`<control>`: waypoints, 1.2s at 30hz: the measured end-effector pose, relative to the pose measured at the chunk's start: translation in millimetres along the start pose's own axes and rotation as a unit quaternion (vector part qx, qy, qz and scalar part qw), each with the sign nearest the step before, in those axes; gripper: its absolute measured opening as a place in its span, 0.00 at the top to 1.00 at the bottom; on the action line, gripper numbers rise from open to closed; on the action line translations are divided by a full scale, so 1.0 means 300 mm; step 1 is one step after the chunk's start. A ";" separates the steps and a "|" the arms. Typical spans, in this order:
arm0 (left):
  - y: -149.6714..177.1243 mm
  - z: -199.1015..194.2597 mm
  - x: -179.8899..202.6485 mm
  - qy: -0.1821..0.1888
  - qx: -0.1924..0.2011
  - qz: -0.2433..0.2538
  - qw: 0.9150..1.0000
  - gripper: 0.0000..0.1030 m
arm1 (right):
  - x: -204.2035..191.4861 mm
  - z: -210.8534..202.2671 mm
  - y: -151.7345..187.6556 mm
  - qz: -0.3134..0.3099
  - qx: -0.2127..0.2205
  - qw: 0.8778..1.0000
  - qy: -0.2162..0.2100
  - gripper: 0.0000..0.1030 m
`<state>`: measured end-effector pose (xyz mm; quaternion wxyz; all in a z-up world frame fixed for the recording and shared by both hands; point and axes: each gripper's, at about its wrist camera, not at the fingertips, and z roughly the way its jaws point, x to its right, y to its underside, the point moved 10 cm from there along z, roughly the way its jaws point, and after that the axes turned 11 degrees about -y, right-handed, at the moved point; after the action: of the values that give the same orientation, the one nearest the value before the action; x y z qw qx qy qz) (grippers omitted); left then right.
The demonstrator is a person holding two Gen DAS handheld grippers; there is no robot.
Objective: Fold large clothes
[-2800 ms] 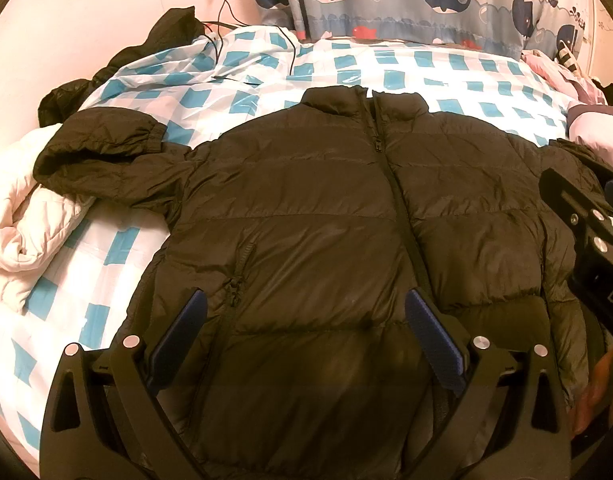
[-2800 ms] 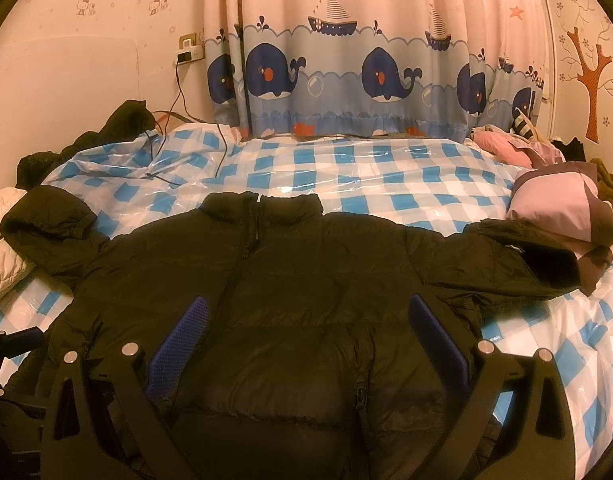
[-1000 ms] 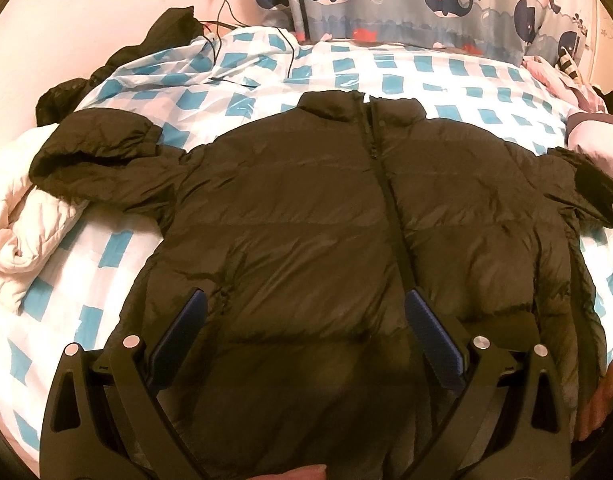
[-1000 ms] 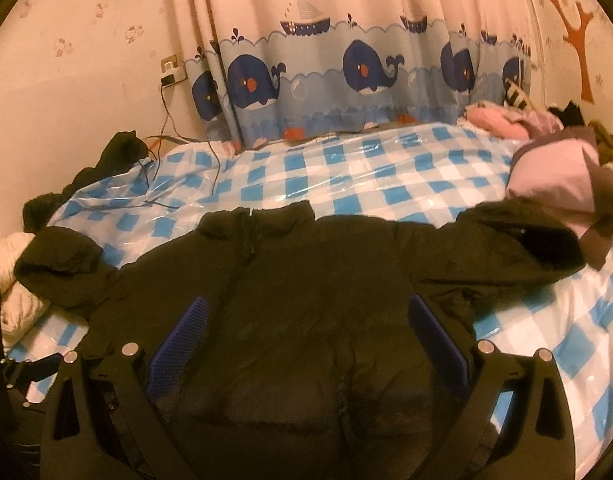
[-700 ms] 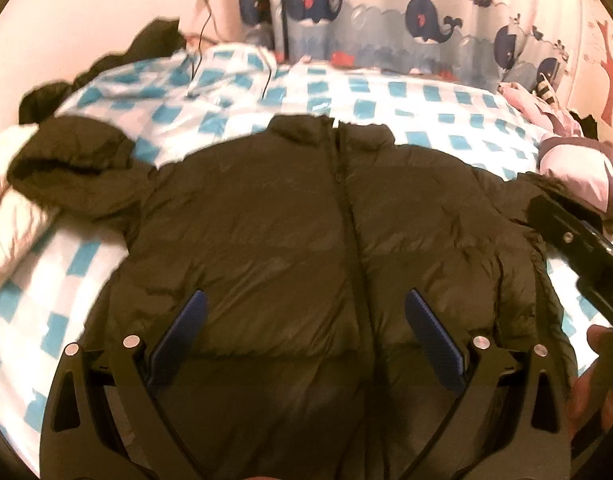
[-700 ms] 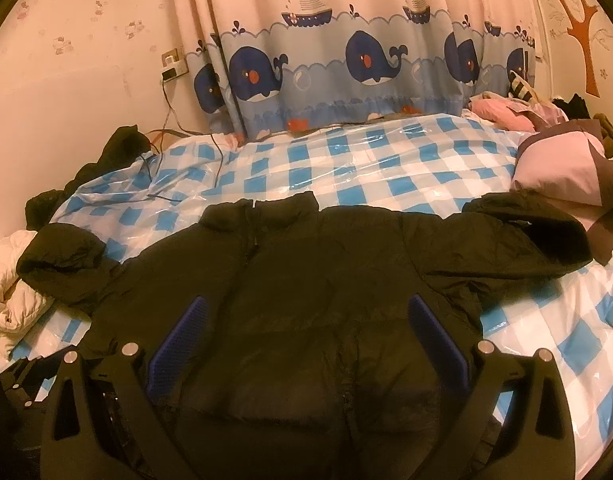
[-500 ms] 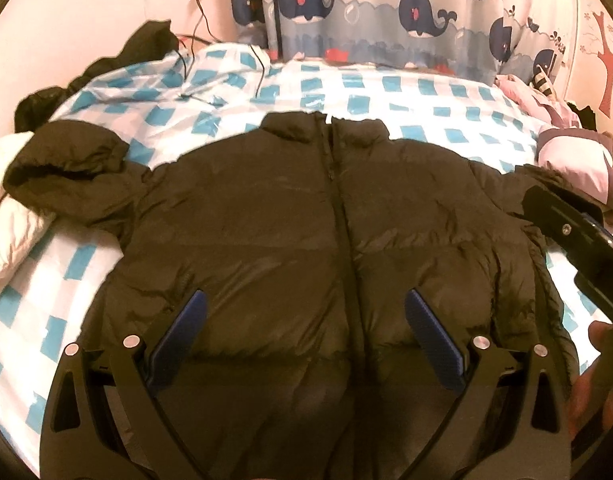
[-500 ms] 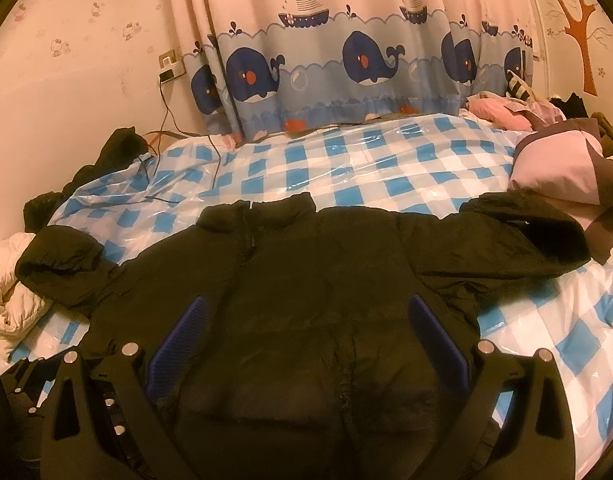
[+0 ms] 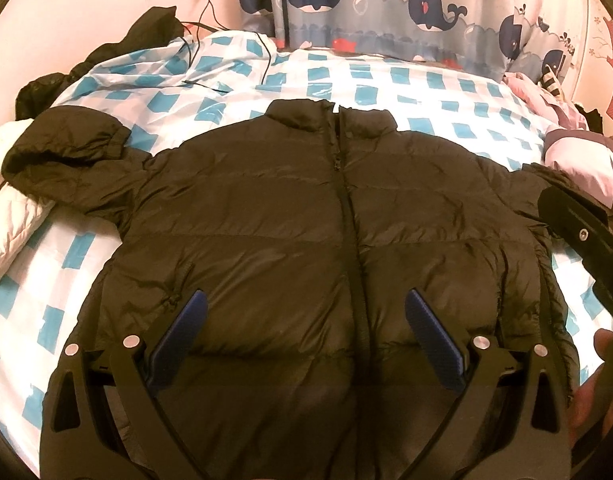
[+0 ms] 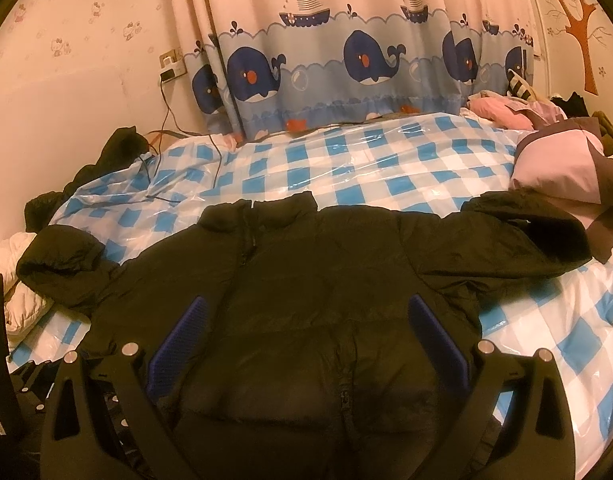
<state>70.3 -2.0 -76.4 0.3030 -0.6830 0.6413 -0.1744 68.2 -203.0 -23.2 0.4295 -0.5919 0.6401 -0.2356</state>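
Note:
A large dark puffer jacket [image 9: 306, 232] lies flat and zipped on the bed, collar away from me, both sleeves spread out sideways. It also shows in the right wrist view [image 10: 330, 280]. My left gripper [image 9: 306, 340] is open and empty, hovering over the jacket's lower front. My right gripper [image 10: 306, 340] is open and empty above the hem near the zipper end. The right gripper's black body [image 9: 578, 240] shows at the right edge of the left wrist view, near the jacket's right sleeve [image 10: 526, 240].
The bed has a blue-and-white checked plastic cover [image 10: 386, 160]. A white quilted garment [image 9: 6, 208] lies under the left sleeve. A pink and brown garment [image 10: 566, 168] lies by the right sleeve. Dark clothes [image 10: 118, 148] and cables lie near the wall. A whale curtain [image 10: 366, 60] hangs behind.
Both grippers have shifted a little over the jacket and stay open. The jacket has not moved.

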 end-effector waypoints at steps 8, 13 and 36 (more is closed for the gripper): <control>0.000 0.001 -0.006 0.000 -0.001 -0.001 1.000 0.08 | 0.001 0.001 -0.001 0.000 0.000 1.000 0.000 0.06; 0.001 0.001 -0.011 0.000 -0.002 -0.001 1.000 0.08 | 0.000 0.001 0.000 0.000 0.000 1.000 0.000 0.06; 0.001 0.001 -0.014 0.000 -0.003 -0.001 1.000 0.08 | -0.004 0.002 0.001 -0.001 0.000 1.000 0.001 0.06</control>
<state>69.8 2.2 -76.4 0.3009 -0.6843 0.6413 -0.1731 68.3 -201.7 -23.4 0.4289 -0.5922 0.6400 -0.2361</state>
